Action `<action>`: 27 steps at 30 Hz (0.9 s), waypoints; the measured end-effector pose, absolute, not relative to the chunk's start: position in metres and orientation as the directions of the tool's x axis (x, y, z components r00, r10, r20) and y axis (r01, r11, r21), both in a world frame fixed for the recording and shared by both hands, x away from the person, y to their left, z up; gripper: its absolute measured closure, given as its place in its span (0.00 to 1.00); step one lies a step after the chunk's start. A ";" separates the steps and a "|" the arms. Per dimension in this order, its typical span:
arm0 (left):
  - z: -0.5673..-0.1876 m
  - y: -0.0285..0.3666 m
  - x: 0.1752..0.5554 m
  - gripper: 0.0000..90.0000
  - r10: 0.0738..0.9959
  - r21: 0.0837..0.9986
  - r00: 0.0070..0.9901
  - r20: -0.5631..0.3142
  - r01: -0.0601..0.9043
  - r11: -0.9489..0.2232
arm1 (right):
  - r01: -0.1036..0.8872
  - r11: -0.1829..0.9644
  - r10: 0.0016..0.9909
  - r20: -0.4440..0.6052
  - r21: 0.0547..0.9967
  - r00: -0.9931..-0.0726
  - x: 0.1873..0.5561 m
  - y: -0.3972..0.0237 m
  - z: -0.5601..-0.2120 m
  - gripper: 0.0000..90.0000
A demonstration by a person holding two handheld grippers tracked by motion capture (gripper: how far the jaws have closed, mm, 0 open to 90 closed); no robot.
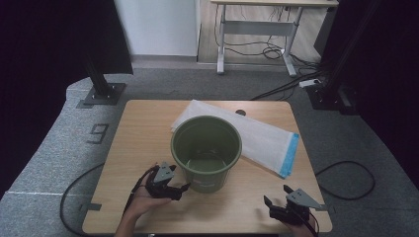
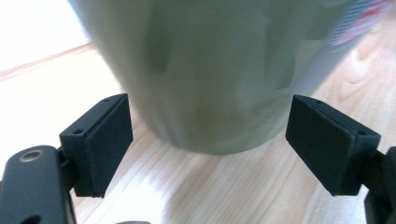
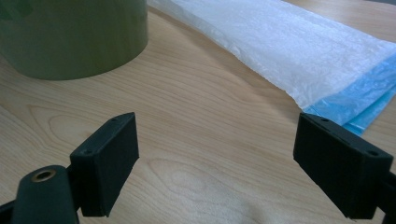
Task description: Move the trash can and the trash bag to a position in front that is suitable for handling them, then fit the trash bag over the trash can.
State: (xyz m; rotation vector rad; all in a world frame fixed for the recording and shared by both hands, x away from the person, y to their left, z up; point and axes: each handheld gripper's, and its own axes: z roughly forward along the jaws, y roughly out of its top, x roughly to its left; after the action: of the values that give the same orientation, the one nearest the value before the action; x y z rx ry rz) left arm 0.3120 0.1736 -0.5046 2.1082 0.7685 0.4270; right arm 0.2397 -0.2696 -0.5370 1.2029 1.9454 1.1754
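Green bin [image 1: 206, 152] is standing upright mid-frame, just beyond the left gripper [image 1: 179, 190]'s wide jaws; right gripper [image 1: 276, 196], wide too, is sitting farther off.

Lab or office recording space: grey carpet [image 1: 59, 143], metal rig posts [image 1: 101, 81], adjustable desk [image 1: 257, 29], floor cables [image 1: 276, 49].

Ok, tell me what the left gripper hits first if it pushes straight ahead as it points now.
Most likely the green bucket: the left gripper has its open jaws either side of the bucket's lower wall, close ahead above the table.

Bucket [image 1: 206, 150] stands on table [image 1: 143, 133], before bag [image 1: 262, 136].
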 end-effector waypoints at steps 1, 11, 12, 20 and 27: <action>-0.505 0.174 0.312 0.17 0.655 0.802 0.755 0.031 0.372 -0.467 | 0.405 0.212 0.898 -0.014 0.889 -0.439 0.240 -0.270 -0.537 0.15; -0.510 0.218 0.308 0.16 0.748 0.775 0.661 0.061 0.441 -0.453 | 0.385 0.287 0.880 -0.082 0.877 -0.469 0.260 -0.255 -0.533 0.15; -0.513 0.224 0.311 0.16 0.768 0.762 0.637 0.068 0.464 -0.453 | 0.390 0.287 0.879 -0.079 0.875 -0.470 0.265 -0.253 -0.533 0.16; -0.538 0.243 0.308 0.16 0.820 0.692 0.566 0.088 0.557 -0.459 | 0.481 0.314 0.876 -0.055 0.819 -0.479 0.326 -0.231 -0.541 0.28; -0.544 0.246 0.303 0.16 0.842 0.686 0.534 0.078 0.584 -0.434 | 0.457 0.373 0.869 -0.132 0.808 -0.477 0.362 -0.208 -0.544 0.40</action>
State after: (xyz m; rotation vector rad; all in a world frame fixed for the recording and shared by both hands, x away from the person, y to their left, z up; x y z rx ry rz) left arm 0.3026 0.2465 -0.5435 2.1701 1.1505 0.5558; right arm 0.3619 -0.2076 -0.5444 1.1394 2.0838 0.9733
